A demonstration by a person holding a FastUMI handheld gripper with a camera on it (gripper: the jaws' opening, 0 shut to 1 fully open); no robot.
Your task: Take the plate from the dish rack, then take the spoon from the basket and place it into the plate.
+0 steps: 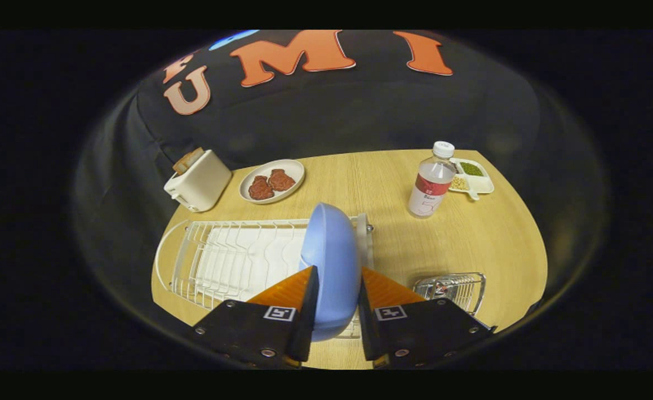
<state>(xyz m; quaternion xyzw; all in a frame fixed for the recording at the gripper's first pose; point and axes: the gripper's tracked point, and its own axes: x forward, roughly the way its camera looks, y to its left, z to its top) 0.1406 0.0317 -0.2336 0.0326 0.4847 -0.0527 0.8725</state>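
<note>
A light blue plate [331, 261] stands on edge at the right end of the white wire dish rack [232, 255]. My gripper [336, 275] is shut on the blue plate, one finger against each face near its lower half. Whether the plate still rests in the rack's slots I cannot tell. To the right of the fingers sits a small wire basket [453, 291] with something shiny lying in it, probably the spoon [440, 288]; it is partly hidden by the right finger.
On the wooden table [382, 189], beyond the rack, stand a white toaster [199, 180] with bread and a white plate [272, 181] with two brown pieces. A water bottle [432, 180] and a divided snack tray [471, 175] are at the far right.
</note>
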